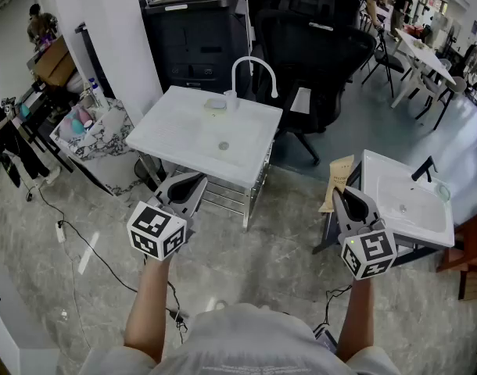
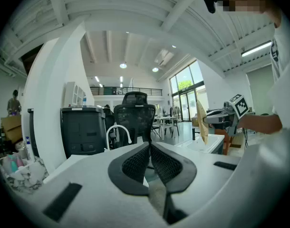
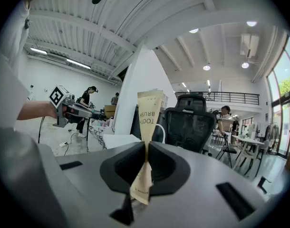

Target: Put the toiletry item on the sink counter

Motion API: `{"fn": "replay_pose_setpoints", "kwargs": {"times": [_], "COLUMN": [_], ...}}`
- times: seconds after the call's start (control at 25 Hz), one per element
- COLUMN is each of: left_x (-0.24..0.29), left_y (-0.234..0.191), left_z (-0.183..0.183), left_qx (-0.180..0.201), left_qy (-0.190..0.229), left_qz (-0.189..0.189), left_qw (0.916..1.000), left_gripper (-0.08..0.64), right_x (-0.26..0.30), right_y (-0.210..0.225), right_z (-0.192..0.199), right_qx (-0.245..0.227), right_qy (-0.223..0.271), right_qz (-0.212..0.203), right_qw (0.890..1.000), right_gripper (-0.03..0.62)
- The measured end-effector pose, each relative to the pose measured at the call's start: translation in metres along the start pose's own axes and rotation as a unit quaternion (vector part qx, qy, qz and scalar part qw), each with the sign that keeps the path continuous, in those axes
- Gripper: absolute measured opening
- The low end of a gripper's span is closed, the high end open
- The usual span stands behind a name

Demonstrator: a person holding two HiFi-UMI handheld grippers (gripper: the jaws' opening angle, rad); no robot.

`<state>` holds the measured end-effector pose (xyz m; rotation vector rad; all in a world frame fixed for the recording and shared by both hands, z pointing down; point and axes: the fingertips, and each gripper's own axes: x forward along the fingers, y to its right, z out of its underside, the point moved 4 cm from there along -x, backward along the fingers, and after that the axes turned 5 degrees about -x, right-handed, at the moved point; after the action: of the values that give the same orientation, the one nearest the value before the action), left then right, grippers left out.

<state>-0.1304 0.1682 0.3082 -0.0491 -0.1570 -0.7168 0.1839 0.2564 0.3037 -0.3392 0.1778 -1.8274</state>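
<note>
The right gripper (image 3: pixel 146 151) is clamped tight on a flat, tan paper toothbrush packet (image 3: pixel 150 110). The packet stands up tall between the gripper's black, curved pads. It is up in the air, not on any sink. The left gripper (image 2: pixel 149 148) is pressed closed with nothing in it, and its pads have a bumpy mesh look. In front of it stands the white sink desk (image 1: pixel 172 127), smooth and square, with a bent white tap (image 1: pixel 252 62). The floor (image 1: pixel 277 256) is shiny grey stone.
</note>
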Motion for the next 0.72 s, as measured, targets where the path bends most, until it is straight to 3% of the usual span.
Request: {"fn": "replay_pose_setpoints", "kwargs": {"times": [0.52,0.72], "left_x": [0.012,0.023], "left_y": [0.047,0.056], "left_z": [0.021,0.039], "left_qx": [-0.021,-0.022], "left_qy": [-0.016,-0.045], "left_qz": [-0.029,-0.038], "left_qw": [0.9992,0.998], "left_gripper": [0.018,0.018], "right_x": [-0.019,-0.007], "right_y": [0.036,0.043], "right_z": [0.037,0.058], "right_qx": [0.012,0.02], "right_qy": [-0.005,-0.013], "right_qz": [-0.039,-0.05], "right_qw": [0.999,0.998], "right_gripper": [0.025,0.025]}}
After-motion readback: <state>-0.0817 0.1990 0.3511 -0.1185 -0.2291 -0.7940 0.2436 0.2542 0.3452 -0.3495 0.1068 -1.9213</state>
